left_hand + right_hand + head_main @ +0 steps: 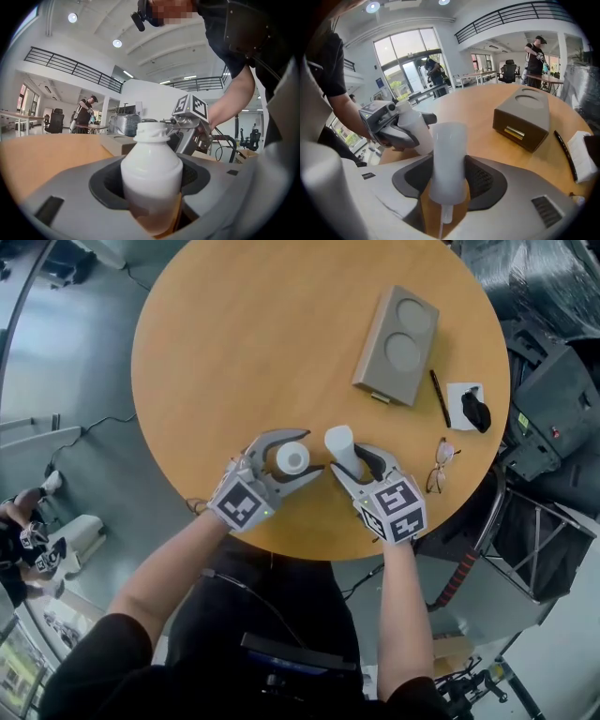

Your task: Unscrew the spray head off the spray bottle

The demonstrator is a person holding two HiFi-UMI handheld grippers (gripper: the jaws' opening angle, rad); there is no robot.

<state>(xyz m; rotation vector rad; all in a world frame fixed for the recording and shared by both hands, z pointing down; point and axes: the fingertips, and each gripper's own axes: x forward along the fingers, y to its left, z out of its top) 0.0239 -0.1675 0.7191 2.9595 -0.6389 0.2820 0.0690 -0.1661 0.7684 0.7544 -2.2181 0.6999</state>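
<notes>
on the round wooden desk (234,334), toward its near edge: at left, left claw (307,454) clamped wide across the body of the white spray bottle (292,458); bottle upright, neck bare and open, threads showing; whether standing on the desk or held just above it, not clear; just to the right and apart from the bottle, right claw (356,460) pinched at a middling spread on the white spray head (339,441), thin dip tube hanging below it in the right gripper view; head off the bottle, the two side by side, not touching; farther back and right, a grey box (396,345) with two round hollows, lying flat; right of that a black pen (440,397), a white pad (461,390) bearing a small black thing, and, nearer, a pair of glasses (441,465).
</notes>
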